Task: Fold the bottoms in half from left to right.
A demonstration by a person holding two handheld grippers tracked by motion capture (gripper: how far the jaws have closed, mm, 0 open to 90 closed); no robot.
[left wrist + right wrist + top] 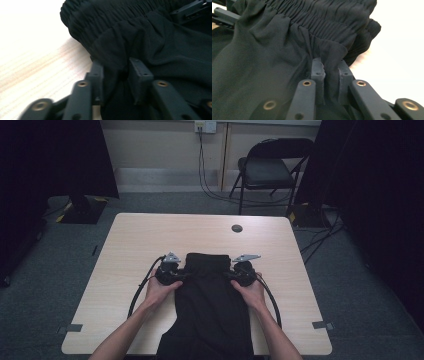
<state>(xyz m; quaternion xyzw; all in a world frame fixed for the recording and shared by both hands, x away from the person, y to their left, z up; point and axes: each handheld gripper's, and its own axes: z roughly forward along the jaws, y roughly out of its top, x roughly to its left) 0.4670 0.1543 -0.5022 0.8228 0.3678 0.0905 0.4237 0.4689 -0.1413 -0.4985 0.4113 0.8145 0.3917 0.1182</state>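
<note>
A black garment (210, 305) with a gathered elastic waistband lies on the near half of the light wooden table (135, 240), waistband toward the far side and its lower part running off the near edge, where it is cut off at the bottom of the high view. The left tongs (176, 275) sit at the waistband's left corner and the right tongs (235, 275) at its right corner, each held by a hand whose forearm comes in from the near edge. In the left gripper view the left tongs (115, 68) have a bunched fold of the cloth (155, 42) between the jaws just below the waistband, and the pads look pressed on it, though the blur makes the contact hard to read. In the right gripper view the right tongs (331, 65) are clamped on a thin pleat of the fabric (274, 50) just under the waistband, jaws nearly together. The far half of the table is open wood apart from a small round grommet (237, 228), with bare margins left and right of the garment. Beyond the table stands a folding chair (267, 167) against the wall. Dark drapes at both sides hide whatever lies behind them.
</note>
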